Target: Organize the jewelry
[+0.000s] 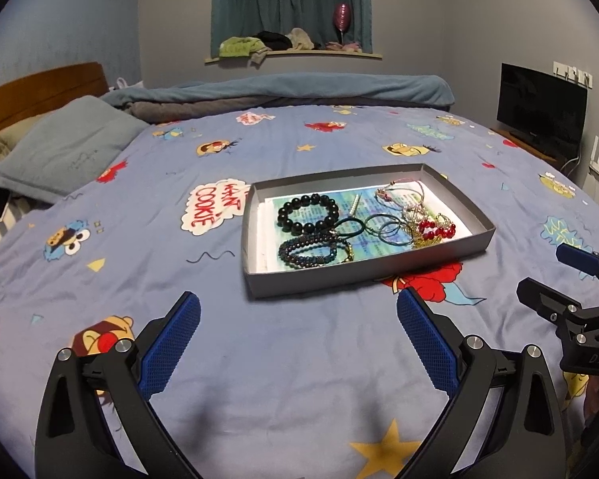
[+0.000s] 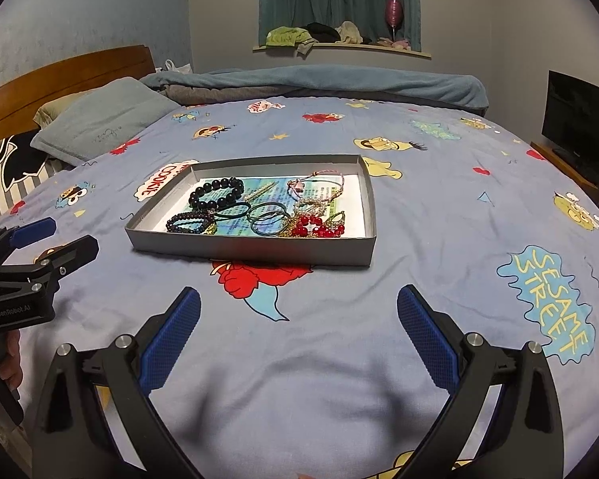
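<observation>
A shallow grey box (image 1: 259,279) (image 2: 235,247) lies on the bed and holds jewelry on a printed paper. Inside are a black bead bracelet (image 1: 308,213) (image 2: 216,193), a dark beaded bracelet (image 1: 305,252) (image 2: 187,221), thin teal bangles (image 1: 387,229) (image 2: 268,215), red beads (image 1: 435,229) (image 2: 317,226) with gold chains, and cord bracelets (image 1: 399,193) (image 2: 319,183). My left gripper (image 1: 298,309) (image 2: 56,239) is open and empty, short of the box's near edge. My right gripper (image 2: 298,307) (image 1: 547,275) is open and empty, also short of the box.
The bed has a blue cartoon-print sheet (image 1: 139,239) (image 2: 459,199). Pillows (image 1: 64,147) and a rolled blanket (image 1: 279,92) lie at the far side. A television (image 1: 539,107) stands at the right. A window shelf (image 1: 291,52) holds clothes.
</observation>
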The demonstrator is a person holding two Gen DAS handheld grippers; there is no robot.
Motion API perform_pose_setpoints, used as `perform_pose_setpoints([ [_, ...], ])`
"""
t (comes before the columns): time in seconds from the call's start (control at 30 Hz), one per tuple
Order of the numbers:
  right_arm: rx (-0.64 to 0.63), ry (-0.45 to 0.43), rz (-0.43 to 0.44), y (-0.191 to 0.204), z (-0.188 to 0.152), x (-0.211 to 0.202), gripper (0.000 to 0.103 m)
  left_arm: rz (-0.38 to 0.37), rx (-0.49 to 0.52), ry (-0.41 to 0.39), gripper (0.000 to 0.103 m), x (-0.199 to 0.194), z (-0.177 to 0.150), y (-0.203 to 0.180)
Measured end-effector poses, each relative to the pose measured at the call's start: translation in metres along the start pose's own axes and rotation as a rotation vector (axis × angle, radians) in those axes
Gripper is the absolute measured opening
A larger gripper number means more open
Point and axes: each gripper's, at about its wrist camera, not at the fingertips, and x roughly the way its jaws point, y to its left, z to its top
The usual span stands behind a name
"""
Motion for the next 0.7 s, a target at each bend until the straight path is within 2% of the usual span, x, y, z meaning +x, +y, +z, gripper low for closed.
perform_pose_setpoints([
  [0.7, -0.010, 0.005, -0.003, -0.0004, -0.0005, 0.0005, 0.097, 0.005, 0.009, 0.001, 0.098, -0.0002, -0.0016, -0.0002],
])
